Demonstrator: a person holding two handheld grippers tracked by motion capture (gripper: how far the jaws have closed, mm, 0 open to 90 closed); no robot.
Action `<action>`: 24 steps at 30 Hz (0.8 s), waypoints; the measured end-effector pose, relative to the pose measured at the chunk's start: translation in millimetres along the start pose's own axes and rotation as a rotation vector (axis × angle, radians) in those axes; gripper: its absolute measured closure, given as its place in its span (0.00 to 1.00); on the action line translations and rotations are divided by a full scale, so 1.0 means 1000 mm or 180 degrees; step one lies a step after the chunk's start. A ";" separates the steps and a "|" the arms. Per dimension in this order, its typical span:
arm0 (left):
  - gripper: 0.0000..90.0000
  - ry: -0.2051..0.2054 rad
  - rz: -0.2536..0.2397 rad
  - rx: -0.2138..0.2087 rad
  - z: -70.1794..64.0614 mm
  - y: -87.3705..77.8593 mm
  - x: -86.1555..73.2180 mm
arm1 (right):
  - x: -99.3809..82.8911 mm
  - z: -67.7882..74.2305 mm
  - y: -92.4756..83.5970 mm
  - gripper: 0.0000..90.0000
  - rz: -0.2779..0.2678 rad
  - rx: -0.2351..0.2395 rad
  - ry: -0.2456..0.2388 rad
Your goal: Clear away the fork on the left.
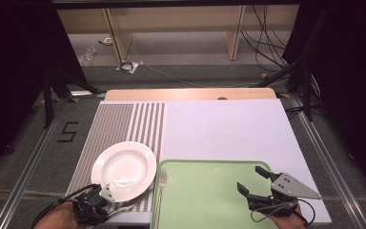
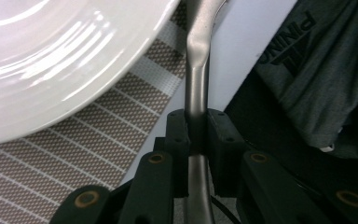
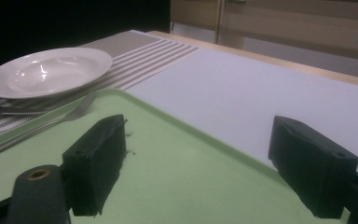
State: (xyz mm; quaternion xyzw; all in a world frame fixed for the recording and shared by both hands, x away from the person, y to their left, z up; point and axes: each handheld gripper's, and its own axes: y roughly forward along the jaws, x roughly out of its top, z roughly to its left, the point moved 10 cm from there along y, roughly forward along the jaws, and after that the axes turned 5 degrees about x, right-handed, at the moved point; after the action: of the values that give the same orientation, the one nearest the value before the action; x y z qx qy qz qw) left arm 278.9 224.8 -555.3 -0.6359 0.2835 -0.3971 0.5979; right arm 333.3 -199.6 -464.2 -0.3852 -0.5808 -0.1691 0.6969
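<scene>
Your left gripper (image 2: 196,135) clamped on a metal utensil handle (image 2: 196,84), possibly a knife, beside the white plate (image 1: 124,167) on the striped mat (image 1: 124,121), fork (image 1: 160,191) on green tray (image 1: 209,191), your right gripper (image 1: 252,180) spread wide, holding nothing

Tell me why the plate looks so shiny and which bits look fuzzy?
In the left gripper view, lamp glare streaks the white plate, and the metal handle blurs toward its far end. In the right gripper view, the near black jaws look soft. The high view is dark at its sides, bright on the table.
</scene>
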 end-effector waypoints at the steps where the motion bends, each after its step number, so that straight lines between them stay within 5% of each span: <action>1: 0.88 -0.0013 -0.0013 -0.0018 -0.001 0.000 0.001 | 0.000 0.000 0.000 0.22 0.0004 0.0001 -0.0007; 24: 0.88 -0.0086 -0.0164 -0.0107 -0.006 -0.011 0.000 | -0.001 0.000 0.001 0.22 0.0024 0.0011 -0.0004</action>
State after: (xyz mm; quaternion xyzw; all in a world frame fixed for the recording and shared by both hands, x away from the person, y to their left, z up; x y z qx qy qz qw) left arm 272.8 222.8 -544.5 -0.6583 0.2655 -0.3989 0.5805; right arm 333.2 -199.1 -465.5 -0.3863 -0.5802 -0.1652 0.6978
